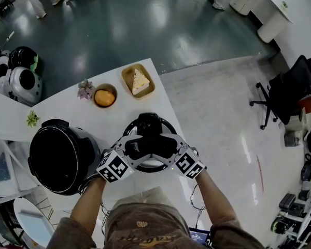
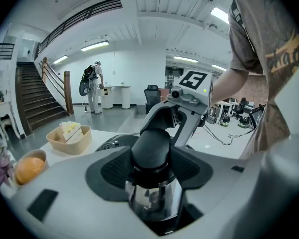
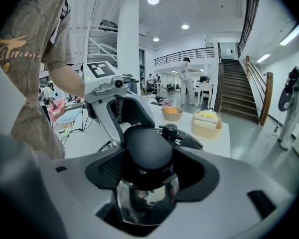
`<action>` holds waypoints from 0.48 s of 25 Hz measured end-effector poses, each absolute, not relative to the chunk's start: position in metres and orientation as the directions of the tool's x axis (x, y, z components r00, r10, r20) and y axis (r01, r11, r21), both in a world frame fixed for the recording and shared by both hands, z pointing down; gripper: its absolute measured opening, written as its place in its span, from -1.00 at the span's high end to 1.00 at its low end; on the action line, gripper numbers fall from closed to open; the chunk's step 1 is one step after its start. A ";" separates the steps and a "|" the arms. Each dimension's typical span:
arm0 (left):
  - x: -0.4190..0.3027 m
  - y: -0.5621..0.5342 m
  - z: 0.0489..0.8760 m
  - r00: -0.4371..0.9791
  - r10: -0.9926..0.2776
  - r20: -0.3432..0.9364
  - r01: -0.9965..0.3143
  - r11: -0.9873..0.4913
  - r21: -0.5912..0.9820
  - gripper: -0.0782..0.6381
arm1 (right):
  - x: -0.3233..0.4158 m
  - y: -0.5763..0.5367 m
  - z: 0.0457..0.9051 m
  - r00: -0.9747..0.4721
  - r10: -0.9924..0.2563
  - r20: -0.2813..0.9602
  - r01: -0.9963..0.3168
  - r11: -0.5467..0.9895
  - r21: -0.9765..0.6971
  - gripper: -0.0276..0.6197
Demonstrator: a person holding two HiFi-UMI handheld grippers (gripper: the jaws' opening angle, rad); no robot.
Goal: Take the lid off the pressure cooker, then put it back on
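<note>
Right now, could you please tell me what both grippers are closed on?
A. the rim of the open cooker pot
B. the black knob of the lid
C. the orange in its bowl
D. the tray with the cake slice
B: the black knob sits pinched between the pads of the left gripper and, from the opposite side, those of the right gripper.
</note>
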State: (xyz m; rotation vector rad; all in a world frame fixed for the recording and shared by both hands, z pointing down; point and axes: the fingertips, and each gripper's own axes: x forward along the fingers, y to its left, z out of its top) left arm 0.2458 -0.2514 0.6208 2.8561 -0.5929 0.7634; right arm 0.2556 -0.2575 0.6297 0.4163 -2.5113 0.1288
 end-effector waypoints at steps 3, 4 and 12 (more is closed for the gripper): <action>0.245 -0.251 0.618 0.791 -0.352 0.500 -0.416 -0.909 0.018 0.06 | 0.259 -0.255 0.631 -0.769 -0.275 0.576 -0.343 0.939 -0.009 -0.01; 0.244 -0.250 0.615 0.790 -0.360 0.496 -0.422 -0.906 0.016 0.03 | 0.261 -0.255 0.628 -0.768 -0.286 0.574 -0.354 0.935 -0.008 -0.01; 0.233 -0.252 0.569 0.789 -0.442 0.426 -0.490 -0.872 0.004 -0.03 | 0.285 -0.264 0.577 -0.764 -0.413 0.496 -0.477 0.879 -0.003 -0.01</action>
